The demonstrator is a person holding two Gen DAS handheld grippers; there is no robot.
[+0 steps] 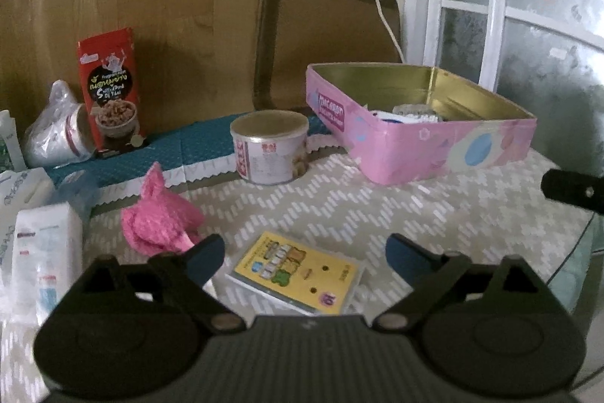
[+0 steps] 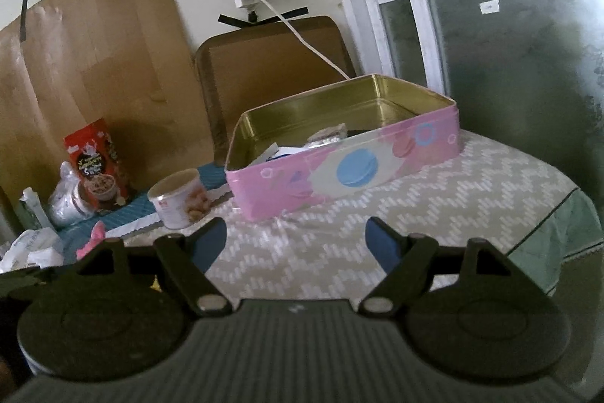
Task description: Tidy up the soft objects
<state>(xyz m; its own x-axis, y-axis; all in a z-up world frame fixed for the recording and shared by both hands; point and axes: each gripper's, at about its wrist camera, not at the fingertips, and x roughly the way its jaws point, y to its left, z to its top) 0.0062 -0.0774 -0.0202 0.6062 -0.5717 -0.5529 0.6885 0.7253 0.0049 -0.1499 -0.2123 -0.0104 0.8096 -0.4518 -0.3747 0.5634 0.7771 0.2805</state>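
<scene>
Chevron-patterned cloth [image 1: 377, 206] is covering the table, with cardboard and a frosted window standing behind. On it a pink fuzzy soft toy [image 1: 158, 218] is lying just beside the left gripper [image 1: 305, 257], whose jaws are gaping wide over a yellow card pack [image 1: 298, 270]. Further back, a pink tin [image 1: 434, 146] is sitting open beside a can [image 1: 268, 146]. The right gripper [image 2: 296, 240] is hovering wide and empty.
</scene>
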